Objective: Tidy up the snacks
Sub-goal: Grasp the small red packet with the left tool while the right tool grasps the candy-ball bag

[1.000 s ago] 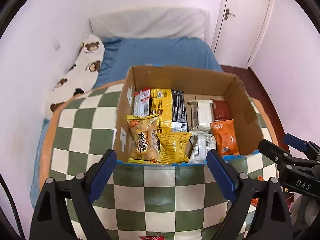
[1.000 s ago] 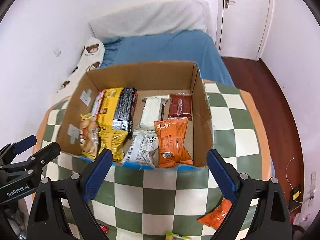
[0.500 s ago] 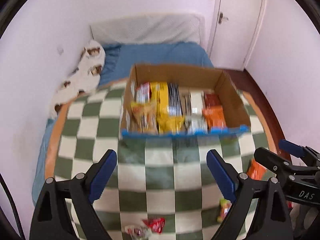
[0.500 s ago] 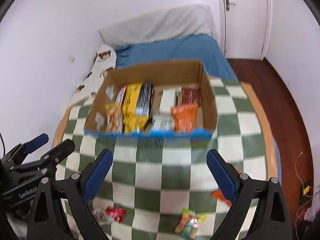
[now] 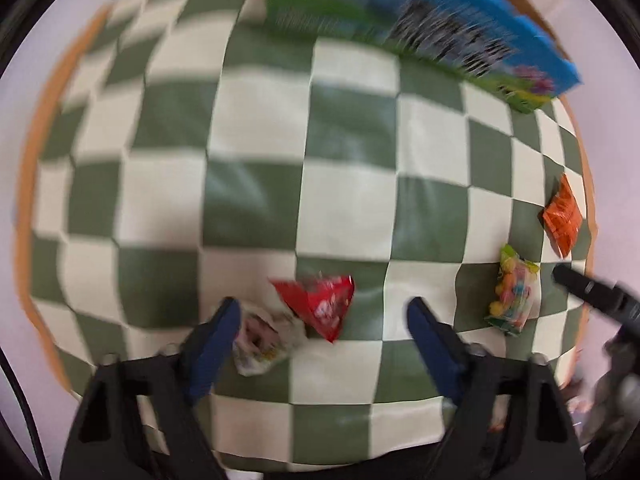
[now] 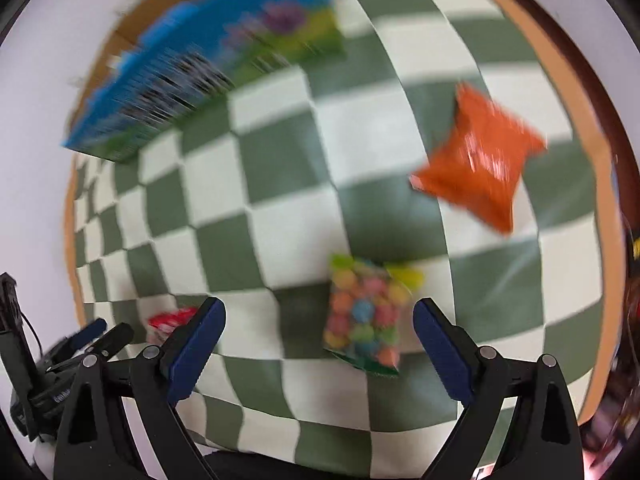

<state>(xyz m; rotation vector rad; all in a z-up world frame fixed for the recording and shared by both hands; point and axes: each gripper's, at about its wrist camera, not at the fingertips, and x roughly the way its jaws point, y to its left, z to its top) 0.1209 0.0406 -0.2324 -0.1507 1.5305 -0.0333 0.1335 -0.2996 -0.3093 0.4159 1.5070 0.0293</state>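
Both views are motion-blurred. My left gripper [image 5: 322,312] points down over the checked tablecloth [image 5: 256,200], its jaws closing. A red packet [image 5: 320,300] and a white packet [image 5: 264,338] lie between its fingers, and the pads do not press them. My right gripper [image 6: 318,320] is open, with a bag of coloured candies [image 6: 366,320] on the cloth between its fingers, nearer the right one. An orange packet [image 6: 484,160] lies farther off to the right. The cardboard snack box [image 6: 200,68] shows only its blue printed side.
In the left wrist view the box [image 5: 420,28] stands at the far top, with the candy bag [image 5: 512,296] and orange packet [image 5: 562,216] near the table's right edge. A finger of the right gripper [image 5: 580,284] reaches in beside them. The left gripper [image 6: 92,336] shows at lower left.
Both grippers have dropped and tipped from facing the box to pointing down at the cloth. The loose packets now lie between the fingers. The left jaws have narrowed.
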